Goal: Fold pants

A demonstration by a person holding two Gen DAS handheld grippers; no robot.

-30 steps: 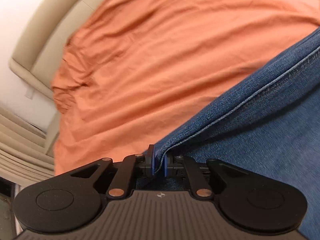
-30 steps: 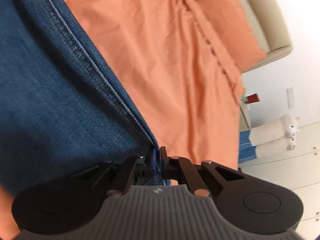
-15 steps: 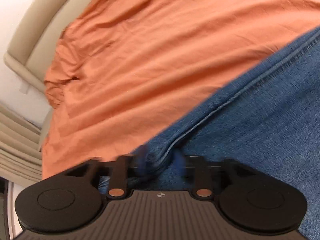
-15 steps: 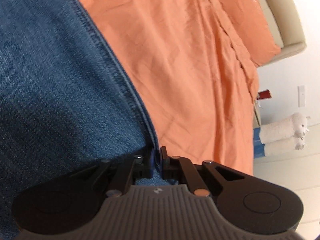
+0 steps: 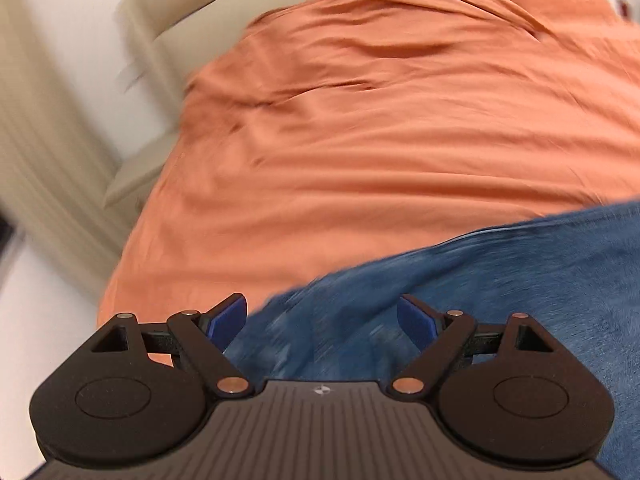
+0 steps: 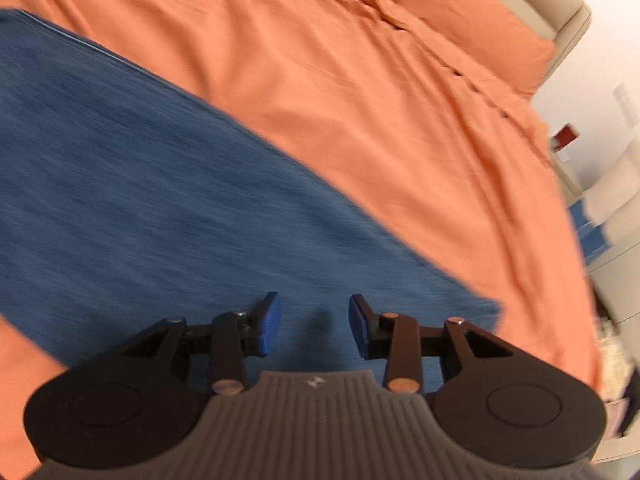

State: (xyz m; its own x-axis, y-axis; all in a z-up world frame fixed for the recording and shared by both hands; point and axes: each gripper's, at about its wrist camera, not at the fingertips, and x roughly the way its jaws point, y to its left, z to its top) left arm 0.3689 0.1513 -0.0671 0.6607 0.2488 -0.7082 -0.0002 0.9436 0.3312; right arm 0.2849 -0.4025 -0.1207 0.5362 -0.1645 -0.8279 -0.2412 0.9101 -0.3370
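Observation:
Blue denim pants (image 5: 500,280) lie flat on the orange bedsheet (image 5: 380,128). In the left wrist view my left gripper (image 5: 322,318) hangs above their near left edge, its jaws opening wide, and the blue pads touch no cloth. Seen from the right wrist, the pants (image 6: 152,184) stretch from the far left to a corner at the lower right. My right gripper (image 6: 314,326) hovers over that end, jaws opening, with denim below the gap but not pinched. Both views are blurred by motion.
The orange sheet (image 6: 380,100) covers a wide bed with a beige headboard (image 5: 180,12). An orange pillow (image 6: 472,24) lies at the far right. White cabinets (image 6: 616,280) and a wall stand beyond the bed's right side.
Both grippers were shut on the pants' seamed edge a second ago; they have let go and opened, the left widest. Both have pulled back and up, and the pants lie flat.

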